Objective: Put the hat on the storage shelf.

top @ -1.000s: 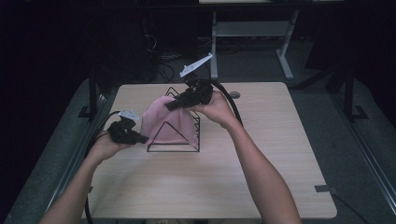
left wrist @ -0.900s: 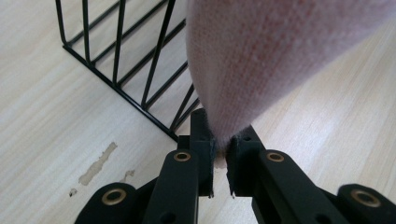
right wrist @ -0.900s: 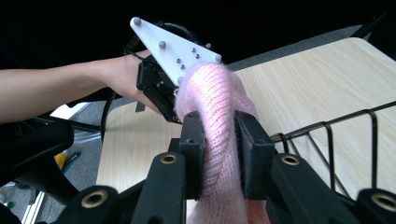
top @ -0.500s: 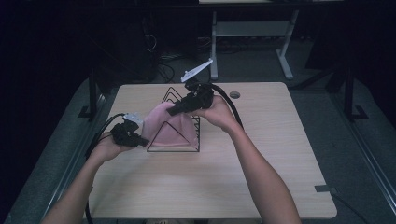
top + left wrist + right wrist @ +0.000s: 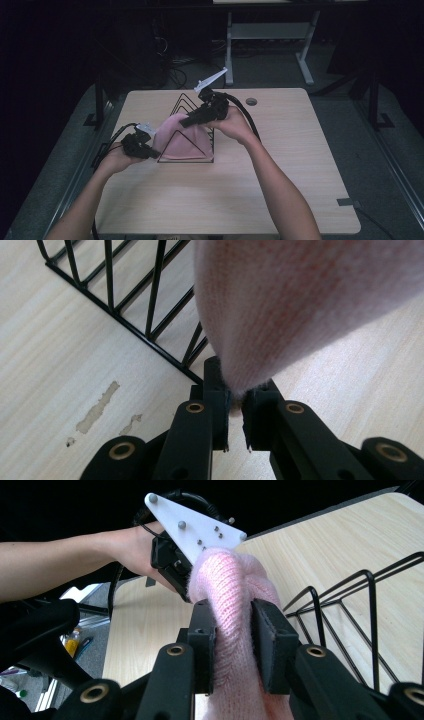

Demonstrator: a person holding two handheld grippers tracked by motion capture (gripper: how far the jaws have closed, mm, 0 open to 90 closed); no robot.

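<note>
Pink knitted hat (image 5: 181, 137), bearing no readable label, drapes over the wire rack (image 5: 186, 104), its edge pinched by the left gripper (image 5: 150, 152), the right gripper (image 5: 186, 121) loosening around its top.

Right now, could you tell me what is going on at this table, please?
A person holds tongs in each hand and is handling a soft pink knitted cloth draped over a black triangular wire rack on the light wooden table. The left tongs are shut on the cloth's lower edge. The right tongs have the cloth bunched between their jaws near the top, and those jaws have just been opening.
</note>
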